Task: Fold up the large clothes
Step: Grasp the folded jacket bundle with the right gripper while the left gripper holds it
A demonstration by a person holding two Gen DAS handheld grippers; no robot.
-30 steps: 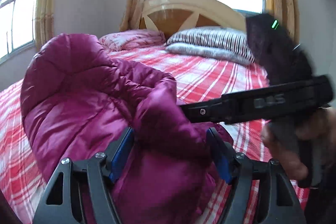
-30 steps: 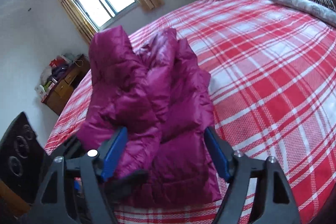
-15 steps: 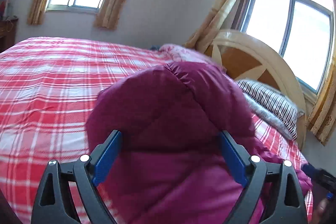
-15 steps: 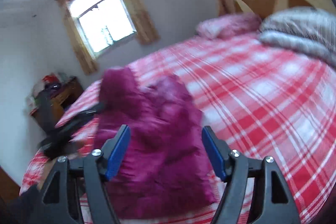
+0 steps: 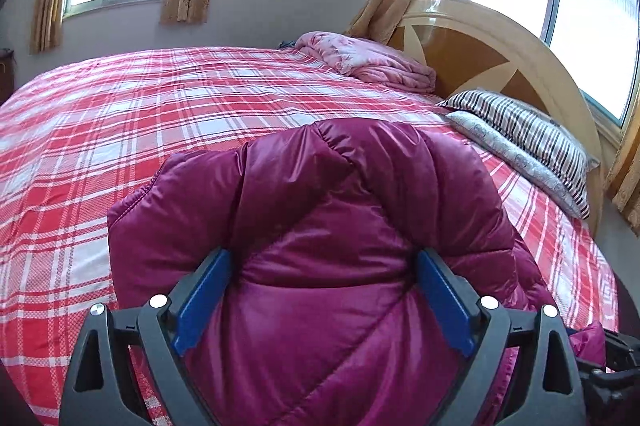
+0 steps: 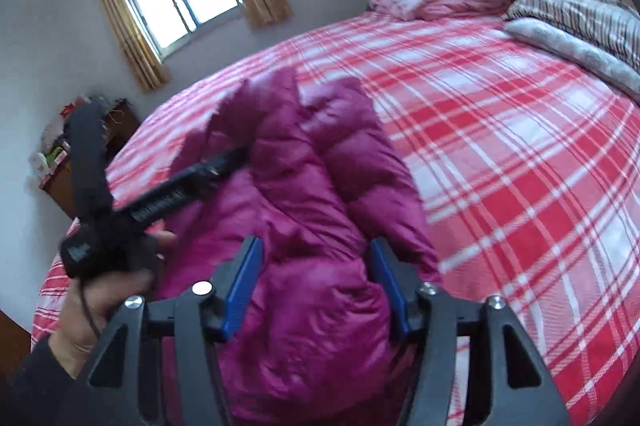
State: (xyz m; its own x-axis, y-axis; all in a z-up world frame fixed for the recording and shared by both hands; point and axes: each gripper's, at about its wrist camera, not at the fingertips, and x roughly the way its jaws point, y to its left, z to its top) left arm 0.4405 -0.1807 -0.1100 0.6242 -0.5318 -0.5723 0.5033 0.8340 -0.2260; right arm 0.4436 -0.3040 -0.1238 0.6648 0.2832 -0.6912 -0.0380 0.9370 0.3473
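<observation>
A magenta puffer jacket (image 5: pixel 320 234) lies bunched on the red plaid bed (image 5: pixel 160 114). My left gripper (image 5: pixel 320 290) has its blue pads wide apart, with a thick fold of the jacket bulging between them. In the right wrist view the jacket (image 6: pixel 304 186) lies in a long heap, and my right gripper (image 6: pixel 318 286) has its pads on either side of the near end of it, narrower than before. The left gripper's body (image 6: pixel 132 198) shows there in a hand, its tips at the jacket's left side.
A pink folded quilt (image 5: pixel 368 60) and striped pillows (image 5: pixel 528 134) lie by the wooden headboard (image 5: pixel 480 46). A cluttered wooden cabinet (image 6: pixel 80 146) stands by the wall at the left. Curtained windows are behind the bed.
My left gripper has moved from the jacket's middle to its bulky left end and faces across the bed. My right gripper has closed in around the jacket's near end.
</observation>
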